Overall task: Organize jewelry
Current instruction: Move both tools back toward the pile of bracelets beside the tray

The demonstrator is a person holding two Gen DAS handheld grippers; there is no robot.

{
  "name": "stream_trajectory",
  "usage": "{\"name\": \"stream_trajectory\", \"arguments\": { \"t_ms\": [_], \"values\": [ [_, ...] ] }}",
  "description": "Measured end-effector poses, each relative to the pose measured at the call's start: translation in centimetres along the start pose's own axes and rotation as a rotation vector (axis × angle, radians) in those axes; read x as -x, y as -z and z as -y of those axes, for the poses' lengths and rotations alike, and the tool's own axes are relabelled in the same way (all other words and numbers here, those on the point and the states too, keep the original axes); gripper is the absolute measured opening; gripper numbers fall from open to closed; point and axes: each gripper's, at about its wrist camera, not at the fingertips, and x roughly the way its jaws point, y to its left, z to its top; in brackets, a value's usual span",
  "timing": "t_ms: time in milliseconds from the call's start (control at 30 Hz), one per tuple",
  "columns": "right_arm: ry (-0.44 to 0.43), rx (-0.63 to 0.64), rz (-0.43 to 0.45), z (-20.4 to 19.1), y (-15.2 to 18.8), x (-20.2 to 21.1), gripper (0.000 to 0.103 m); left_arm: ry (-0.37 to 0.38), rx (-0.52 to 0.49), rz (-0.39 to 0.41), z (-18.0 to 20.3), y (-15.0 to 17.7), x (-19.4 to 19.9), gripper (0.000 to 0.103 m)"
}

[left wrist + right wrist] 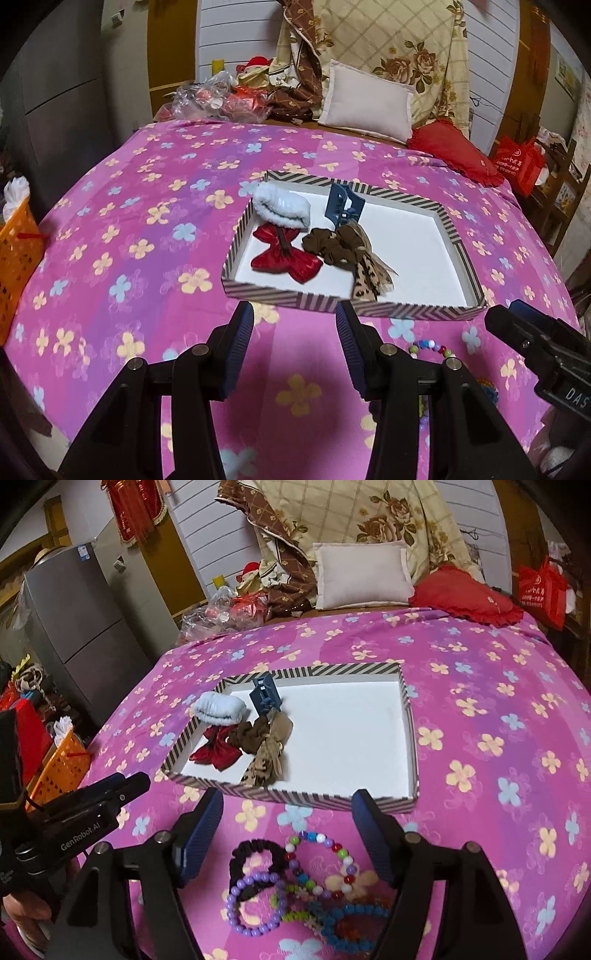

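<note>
The striped tray [408,716] lies on the bed, and it is the landmark here. Along its left side sit a white fluffy band [218,708], a blue hair claw [265,696], a red bow [216,755] and a brown scrunchie [255,734] with a leopard-print ribbon; its right part is bare. Just in front of the tray's near edge lies a tangle of bead bracelets [295,886] and a black scrunchie [251,853].

The right tongs [288,834] are spread wide over that tangle and pinch nothing. The left tongs [294,343] are likewise spread and empty, just in front of the tray's near-left edge.

The likely step is picking one bracelet. It seems best to close on a single outer loop, such as the purple one, since the strands overlap and could drag each other.

The pink flowered bedspread [498,686] is soft. Beyond the tray are pillows, a red cushion, and a grey fridge to its left.
</note>
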Motion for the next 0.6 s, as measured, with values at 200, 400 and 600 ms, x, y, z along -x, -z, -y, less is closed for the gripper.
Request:
{"name": "stream_trajectory", "arguments": {
  "t_ms": [200, 400, 600],
  "values": [
    [0.005, 0.022, 0.01, -0.7, 1.0, 0.8, 0.076, -0.029, -0.012, 0.016, 0.3, 1.1, 0.6, 0.043],
    [0.014, 0.031, 0.025, -1.0, 2.1, 1.6, 0.076, -0.047, -0.021, 0.033, 0.5, 1.8, 1.4, 0.043],
    [0.019, 0.036, 0.01, -0.8, 3.0, 2.0, 0.076, -0.05, -0.038, 0.042, 1.0, 2.4, 2.0, 0.043]
  ]
}}
